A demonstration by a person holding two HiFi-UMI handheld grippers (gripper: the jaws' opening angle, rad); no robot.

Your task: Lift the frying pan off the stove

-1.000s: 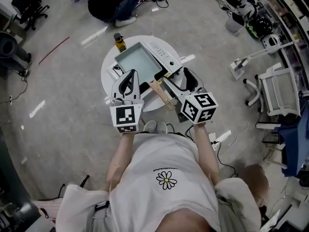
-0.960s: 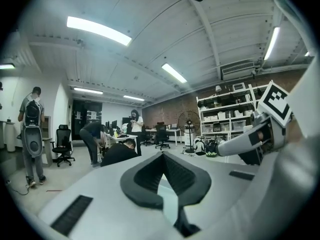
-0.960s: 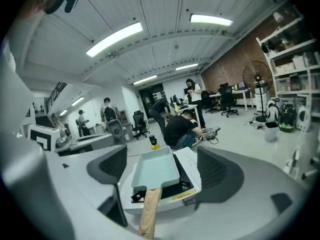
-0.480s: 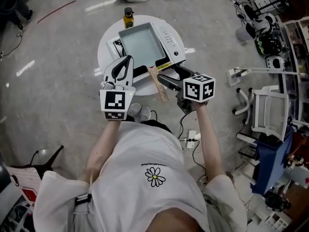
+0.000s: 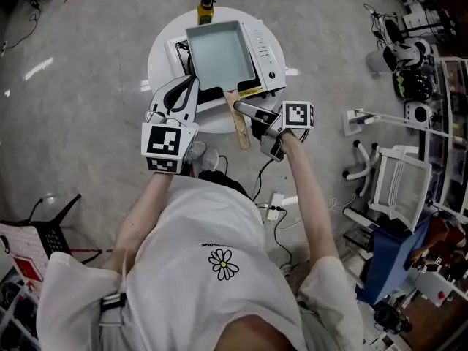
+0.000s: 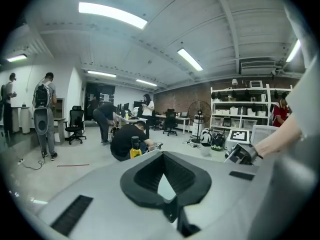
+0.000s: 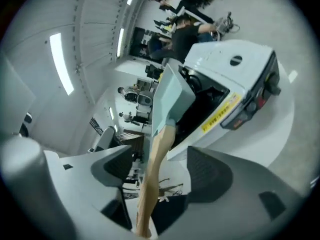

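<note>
Both jaws of the right gripper (image 7: 161, 170) are closing with the frying pan (image 5: 219, 53)'s wooden handle (image 7: 151, 181) between them, not yet clamped. The pan sits unlifted on the stove (image 5: 268, 47). The left gripper (image 6: 165, 176)'s jaws rest together, empty.

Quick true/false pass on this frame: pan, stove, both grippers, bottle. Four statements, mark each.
1. The frying pan rests on the stove. True.
2. The right gripper has the pan's wooden handle between its jaws. True; the jaws are closing and a gap shows beside one pad.
3. The left gripper holds the yellow bottle. False: its jaws are together on nothing, and the bottle stands at the far edge of the table.
4. The pan is round. False: it is rectangular.
</note>
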